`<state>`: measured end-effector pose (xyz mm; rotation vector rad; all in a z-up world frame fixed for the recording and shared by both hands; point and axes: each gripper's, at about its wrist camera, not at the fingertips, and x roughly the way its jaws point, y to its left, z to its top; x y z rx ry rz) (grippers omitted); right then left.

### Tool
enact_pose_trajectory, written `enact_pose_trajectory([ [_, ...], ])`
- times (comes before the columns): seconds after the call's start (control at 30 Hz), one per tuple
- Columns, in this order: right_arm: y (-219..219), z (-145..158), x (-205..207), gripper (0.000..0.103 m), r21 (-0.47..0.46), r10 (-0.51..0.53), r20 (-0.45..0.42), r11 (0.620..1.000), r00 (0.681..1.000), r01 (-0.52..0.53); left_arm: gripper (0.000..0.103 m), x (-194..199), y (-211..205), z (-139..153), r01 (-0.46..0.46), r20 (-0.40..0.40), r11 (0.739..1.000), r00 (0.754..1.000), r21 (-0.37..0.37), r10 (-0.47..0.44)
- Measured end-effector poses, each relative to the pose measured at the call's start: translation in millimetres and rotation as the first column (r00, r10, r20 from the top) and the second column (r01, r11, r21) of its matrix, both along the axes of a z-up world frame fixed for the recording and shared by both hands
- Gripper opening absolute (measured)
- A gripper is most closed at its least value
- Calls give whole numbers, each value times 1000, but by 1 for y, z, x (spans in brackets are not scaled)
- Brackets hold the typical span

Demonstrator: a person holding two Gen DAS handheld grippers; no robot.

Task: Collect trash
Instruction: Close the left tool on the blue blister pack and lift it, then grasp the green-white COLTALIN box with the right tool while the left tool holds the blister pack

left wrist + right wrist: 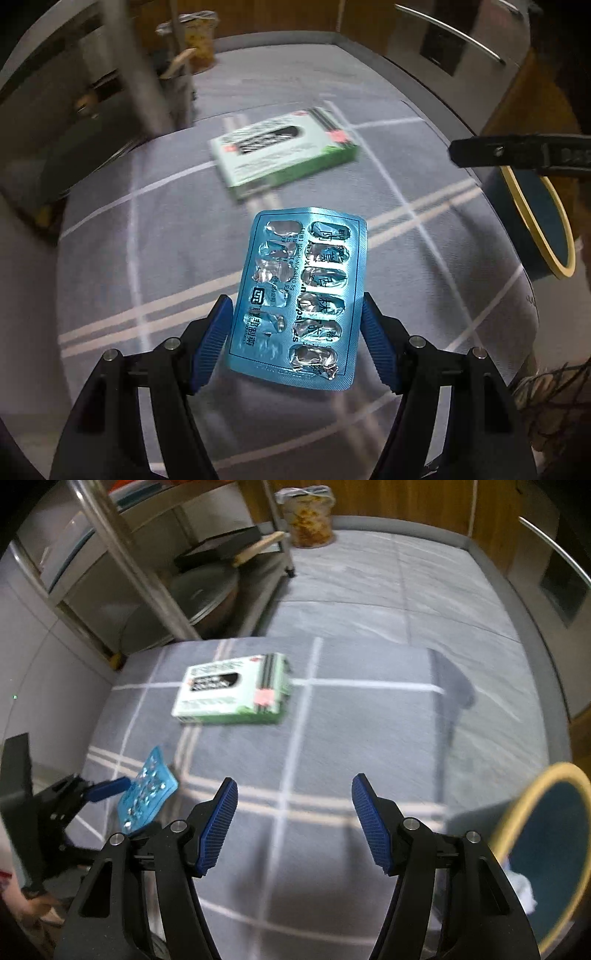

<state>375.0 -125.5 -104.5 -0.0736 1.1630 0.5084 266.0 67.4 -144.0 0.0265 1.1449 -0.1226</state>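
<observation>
Left wrist view: emptied blister pack (299,299), clamped by its long edges in the left gripper (295,332), carried above the checked counter (110,258). Right gripper (294,819) stands apart, empty. Pack is best kept level until over the yellow-rimmed bin (535,221) (judged the destination); carton (284,151) remains.

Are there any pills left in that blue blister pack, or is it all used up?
Empty, it seems: every pocket of the blue blister pack that shows has its foil torn open and crumpled, with no pill showing.
</observation>
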Motion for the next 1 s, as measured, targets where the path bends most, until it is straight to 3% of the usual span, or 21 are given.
enact_pose_trajectory([
  [0.3,42,-17,36,66,113,-97,-11,989,995,97,68,-12,66,12,-143,24,989,989,-49,144],
  [0.6,43,-50,73,63,155,-191,-75,967,979,200,69,-18,99,10,-198,18,977,980,-76,200],
  [0.77,50,-56,75,40,154,-156,-82,974,984,167,68,-9,102,8,-207,13,975,978,-83,209],
  [0.9,51,-57,74,29,153,-144,-73,976,987,153,69,-5,94,9,-188,19,979,982,-76,190],
  [1.0,47,-56,73,15,171,-137,-75,974,988,148,69,-4,90,10,-184,20,980,982,-74,186],
])
